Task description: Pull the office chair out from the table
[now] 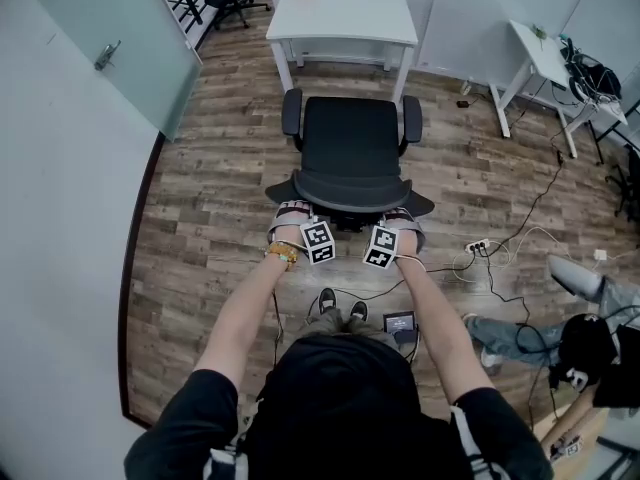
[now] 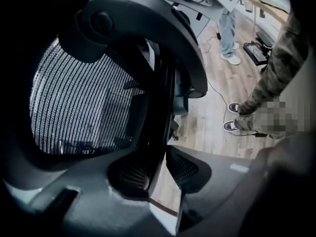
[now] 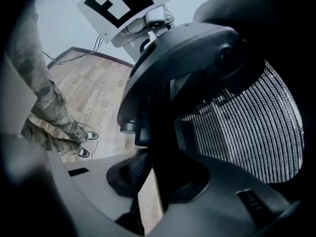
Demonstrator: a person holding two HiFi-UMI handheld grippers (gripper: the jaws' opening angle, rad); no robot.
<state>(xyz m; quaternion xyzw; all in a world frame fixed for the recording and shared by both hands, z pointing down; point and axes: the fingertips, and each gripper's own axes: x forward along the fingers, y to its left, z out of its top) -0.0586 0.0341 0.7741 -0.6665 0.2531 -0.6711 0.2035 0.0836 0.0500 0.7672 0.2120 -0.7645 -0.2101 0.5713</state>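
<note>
- The left gripper (image 1: 292, 213) and the right gripper (image 1: 402, 216), one in each hand, sit side by side at the top of the black mesh-backed office chair (image 1: 350, 138).
- Left gripper jaws: clenched on the backrest's dark top rim (image 2: 165, 107), with the mesh to its left.
- Right gripper jaws: likewise clamped on that rim, with the mesh to its right.
- The chair stands on the wood-plank floor (image 1: 200, 168) and faces the white rectangular table (image 1: 340, 18). Its seat is out from under the tabletop and its armrests are near the table's front legs.
</note>
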